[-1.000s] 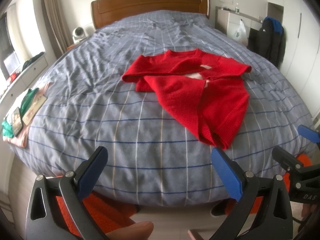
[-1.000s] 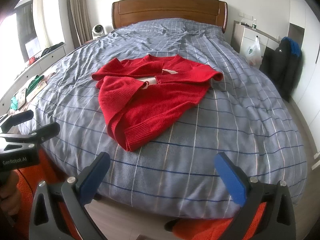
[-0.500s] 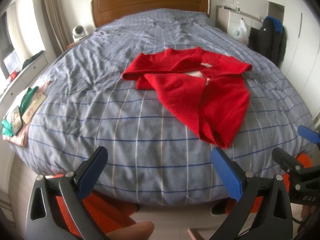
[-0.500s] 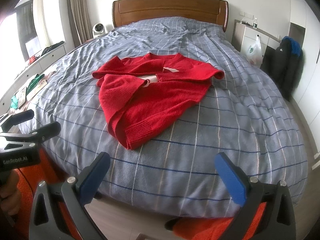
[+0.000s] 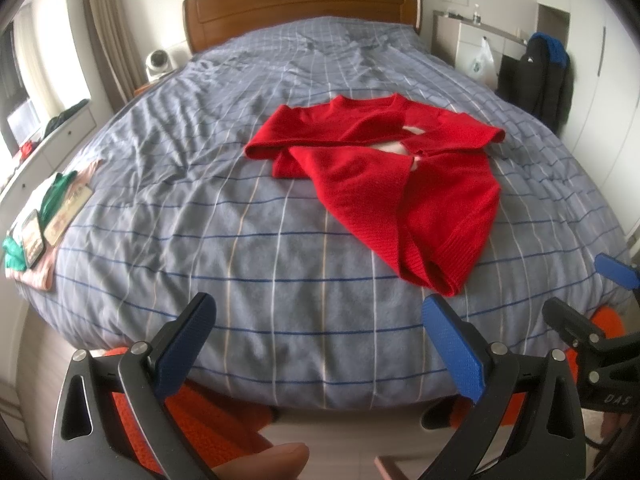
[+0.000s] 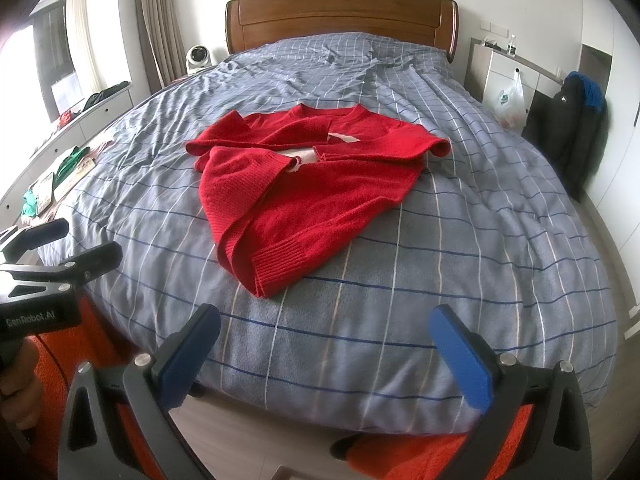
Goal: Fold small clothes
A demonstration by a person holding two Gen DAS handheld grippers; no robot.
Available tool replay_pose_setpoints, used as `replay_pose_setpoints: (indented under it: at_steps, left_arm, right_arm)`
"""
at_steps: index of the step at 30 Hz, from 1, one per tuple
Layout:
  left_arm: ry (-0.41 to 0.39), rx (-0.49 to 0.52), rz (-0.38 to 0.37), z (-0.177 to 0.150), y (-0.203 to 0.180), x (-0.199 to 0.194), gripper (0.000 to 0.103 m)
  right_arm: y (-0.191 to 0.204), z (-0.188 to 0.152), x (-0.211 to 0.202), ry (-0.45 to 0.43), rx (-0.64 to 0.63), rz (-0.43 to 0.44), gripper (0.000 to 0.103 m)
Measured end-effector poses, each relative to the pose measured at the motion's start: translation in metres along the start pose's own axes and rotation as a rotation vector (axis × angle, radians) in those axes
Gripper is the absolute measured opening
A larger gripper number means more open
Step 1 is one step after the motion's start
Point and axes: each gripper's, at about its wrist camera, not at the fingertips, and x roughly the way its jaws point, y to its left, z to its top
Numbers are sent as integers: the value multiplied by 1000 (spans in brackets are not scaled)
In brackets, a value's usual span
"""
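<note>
Bed (image 5: pixel 248 216) under a grey-blue checked cover, wooden headboard (image 6: pixel 340 16) at the far end. On the cover, right of centre, red sweater (image 5: pixel 404 184), partly folded, sleeves crossed, hem toward the near edge. At the near edge, well apart from it: left gripper (image 5: pixel 316 344), jaws wide apart, empty; right gripper (image 6: pixel 324 352) likewise, holding nothing.

Red knit sweater (image 6: pixel 304 200) with ribbed hem on grey-blue bedcover (image 6: pixel 460 240) checked in white and dark-blue lines; brown wooden headboard (image 6: pixel 340 16); gripper pads (image 6: pixel 460 360) blue on black frames; green, possibly pink, clothes (image 5: pixel 48 200) at bed's left edge.
</note>
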Motion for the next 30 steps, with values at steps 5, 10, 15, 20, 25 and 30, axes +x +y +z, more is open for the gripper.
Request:
replay_pose_setpoints:
  at_steps: [5,10,15,20,25,30]
  left_arm:
    - [0,0,0,1,0,0,103]
    - [1,0,0,1,0,0,103]
    - [2,-1,-1,1,0,0,103]
    - [0,-13,3,-2,4,2,103]
    - [23,-117,15,-4,35,9,103]
    - [80,-209,18,-7,57,21,103]
  right_arm:
    - [0,0,0,0,1,-1,103]
    - [-1,1,1,0,0,-1,103]
    - [1,-1,1,4,1,0,103]
    - [1,-1,2,2,-2,0,103]
    - [-20,-11,30,37,87,69,103]
    - [-35,-23,71,161,275,298,103]
